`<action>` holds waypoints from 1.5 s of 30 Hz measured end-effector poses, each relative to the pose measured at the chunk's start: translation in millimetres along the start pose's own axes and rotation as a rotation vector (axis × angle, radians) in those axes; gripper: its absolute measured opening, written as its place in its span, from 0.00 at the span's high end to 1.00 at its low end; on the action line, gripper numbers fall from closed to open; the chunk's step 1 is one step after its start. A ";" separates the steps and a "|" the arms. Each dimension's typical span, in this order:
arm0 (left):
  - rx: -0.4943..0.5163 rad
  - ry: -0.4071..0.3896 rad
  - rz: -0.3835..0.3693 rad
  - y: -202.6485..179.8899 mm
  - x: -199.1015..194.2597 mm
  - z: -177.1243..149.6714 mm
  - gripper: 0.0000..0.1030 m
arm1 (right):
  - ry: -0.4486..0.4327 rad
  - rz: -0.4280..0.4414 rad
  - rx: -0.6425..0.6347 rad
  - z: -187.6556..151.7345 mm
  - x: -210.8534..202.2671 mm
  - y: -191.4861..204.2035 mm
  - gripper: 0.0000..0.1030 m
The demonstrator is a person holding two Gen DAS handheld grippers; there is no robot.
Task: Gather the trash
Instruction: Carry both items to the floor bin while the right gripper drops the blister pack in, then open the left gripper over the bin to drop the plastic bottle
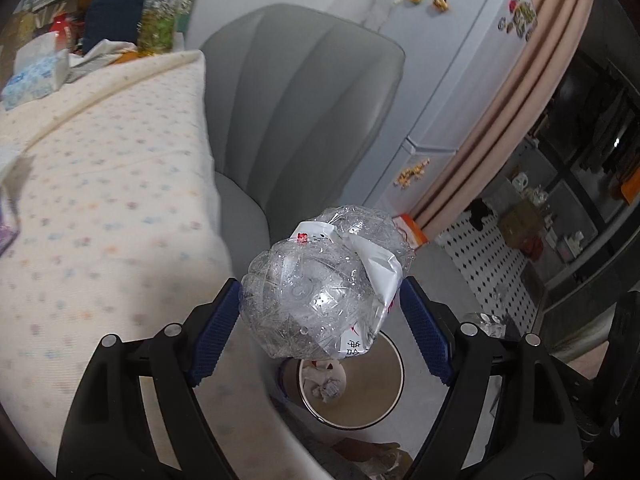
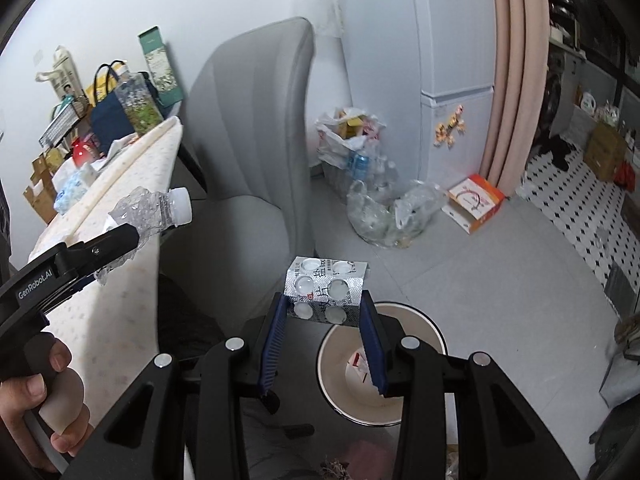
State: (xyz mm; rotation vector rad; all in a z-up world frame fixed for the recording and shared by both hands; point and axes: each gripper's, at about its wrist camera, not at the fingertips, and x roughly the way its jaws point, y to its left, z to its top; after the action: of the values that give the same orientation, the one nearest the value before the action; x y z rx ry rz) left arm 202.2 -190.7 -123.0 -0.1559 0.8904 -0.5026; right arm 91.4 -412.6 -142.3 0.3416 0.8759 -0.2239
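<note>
My left gripper [image 1: 320, 300] is shut on a crushed clear plastic bottle [image 1: 320, 292] with a white label, held in the air above a round beige trash bin [image 1: 372, 392] on the floor. The same bottle [image 2: 152, 212], with its white cap, shows in the right wrist view, held over the table edge. My right gripper [image 2: 324, 304] is shut on a silver pill blister pack [image 2: 326, 292] and holds it just above the trash bin [image 2: 420, 328], which has bits of paper inside.
A table with a dotted cloth [image 1: 100, 200] stands at the left, next to a grey chair [image 2: 260, 120]. Bags of bottles [image 2: 384, 208] and an orange box [image 2: 476, 202] lie on the floor by a white fridge [image 2: 452, 60].
</note>
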 end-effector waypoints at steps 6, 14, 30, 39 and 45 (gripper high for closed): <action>0.021 0.066 0.022 -13.1 32.4 -6.8 0.22 | 0.040 0.011 0.054 -5.3 29.5 -28.9 0.65; 0.049 0.086 0.038 -31.9 52.5 -1.6 0.22 | 0.081 0.032 0.107 -10.0 61.8 -57.3 0.65; 0.093 0.154 0.052 -56.1 82.7 -6.3 0.22 | 0.120 0.071 0.200 -20.0 94.9 -97.1 0.42; 0.139 0.237 0.039 -88.1 108.9 -30.6 0.22 | 0.063 -0.007 0.241 -18.9 54.7 -138.7 0.42; 0.163 0.308 0.015 -107.1 129.3 -44.8 0.22 | 0.011 -0.060 0.277 -15.0 24.6 -167.8 0.42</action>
State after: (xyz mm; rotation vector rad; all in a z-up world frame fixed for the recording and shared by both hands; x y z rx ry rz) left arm 197.1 -343.0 -206.4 0.0790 1.1448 -0.5925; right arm 40.9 -563.0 -204.0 0.5747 0.8675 -0.4015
